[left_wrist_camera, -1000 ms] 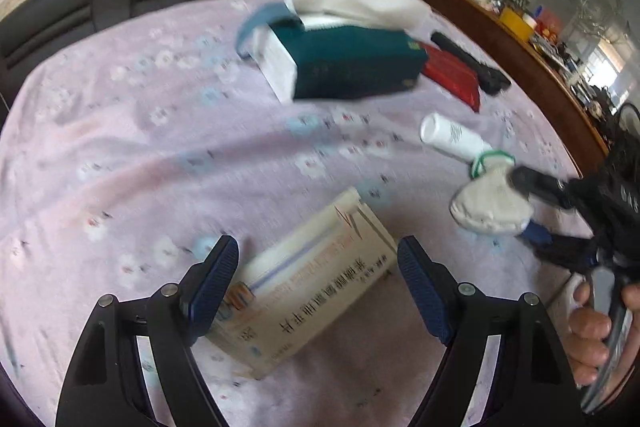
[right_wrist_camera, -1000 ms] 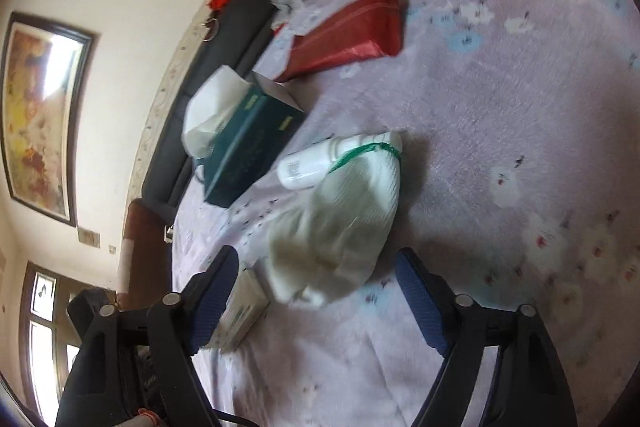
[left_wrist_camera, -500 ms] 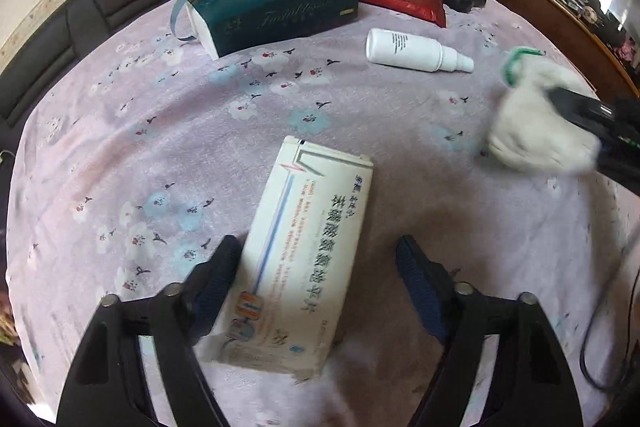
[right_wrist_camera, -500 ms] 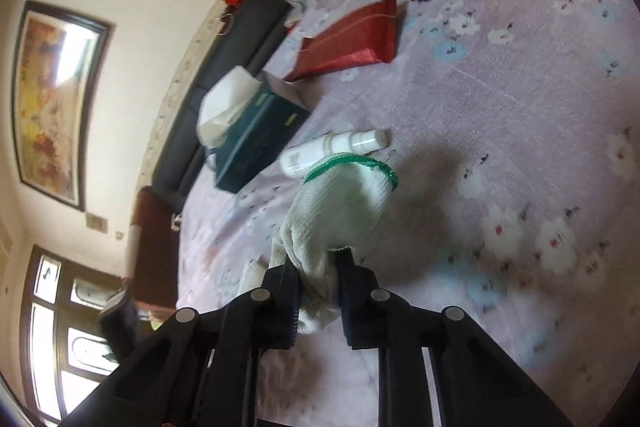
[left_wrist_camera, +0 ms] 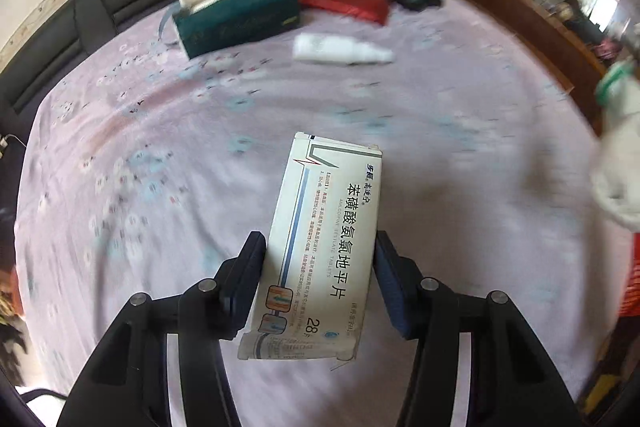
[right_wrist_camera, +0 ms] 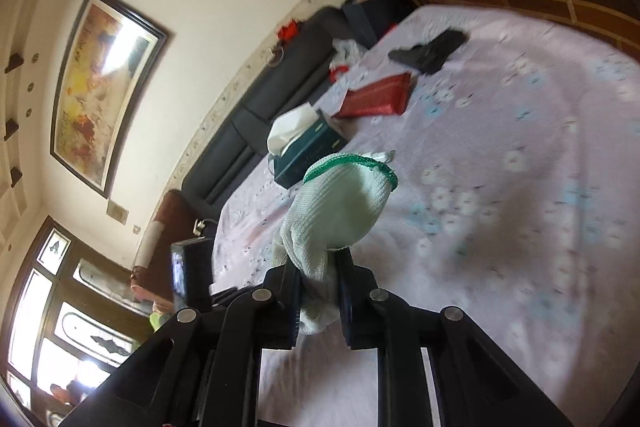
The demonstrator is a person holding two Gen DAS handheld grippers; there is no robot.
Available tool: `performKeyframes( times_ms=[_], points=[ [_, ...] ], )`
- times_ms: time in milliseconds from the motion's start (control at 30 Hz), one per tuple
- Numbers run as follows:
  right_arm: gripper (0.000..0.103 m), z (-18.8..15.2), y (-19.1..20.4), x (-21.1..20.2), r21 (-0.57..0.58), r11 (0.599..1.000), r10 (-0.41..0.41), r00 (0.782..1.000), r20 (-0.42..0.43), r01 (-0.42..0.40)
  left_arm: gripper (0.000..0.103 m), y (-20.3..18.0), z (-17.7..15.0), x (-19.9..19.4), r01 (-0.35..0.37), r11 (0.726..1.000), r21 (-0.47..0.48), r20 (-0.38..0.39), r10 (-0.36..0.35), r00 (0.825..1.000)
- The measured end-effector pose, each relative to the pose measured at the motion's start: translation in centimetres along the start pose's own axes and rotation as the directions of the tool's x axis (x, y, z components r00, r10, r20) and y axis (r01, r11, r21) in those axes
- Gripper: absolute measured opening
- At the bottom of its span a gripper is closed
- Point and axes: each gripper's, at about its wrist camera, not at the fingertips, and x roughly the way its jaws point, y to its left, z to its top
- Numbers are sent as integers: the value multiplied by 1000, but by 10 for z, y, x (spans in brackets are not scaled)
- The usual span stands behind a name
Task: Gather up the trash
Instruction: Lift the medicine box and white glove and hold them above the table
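Left wrist view: the left gripper [left_wrist_camera: 320, 269] has the white medicine box [left_wrist_camera: 326, 247] between its jaws, which are closing on the box's two long sides; the pads look to be touching the cardboard, and the box appears raised off the lilac flowered bedspread [left_wrist_camera: 160, 147]. Farther off on the cloth lie a white bottle [left_wrist_camera: 340, 51], a dark green tissue box [left_wrist_camera: 240, 23], a red pouch [left_wrist_camera: 348, 3] and a black item, blurred. At the right edge the white glove [left_wrist_camera: 616, 163] shows, blurred.

Right wrist view: the right gripper [right_wrist_camera: 318, 291] is clamped tight on the finger end of the white glove [right_wrist_camera: 340, 207], whose green-edged cuff stands up clear of the bedspread [right_wrist_camera: 520, 187]. The tissue box [right_wrist_camera: 312, 151] and red pouch [right_wrist_camera: 376, 97] lie beyond it.

The step in hand seems to be the pick-up: both pieces of trash are grasped. Next, each load needs carrying to a bin, which neither view shows, with the left grip kept firm so the box does not slip.
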Motion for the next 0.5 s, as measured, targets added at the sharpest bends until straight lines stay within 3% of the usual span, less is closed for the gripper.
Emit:
performKeyframes(
  times_ms=[167,267,500],
  points=[
    [16,-17,-1,-61,-42,999,-19,998,67,22,53,-46,-31,-64,53,998,-30,64,-51,997],
    [16,-30,3,-94,-74,997,4,996,91,3,53,-71,-53,-109,79,995,-56,142,-70,987],
    [16,-64,15,-172,-154,988,17,986,165,9,53,-110,-106,-183,110,987,-118,334,-65,940]
  ],
)
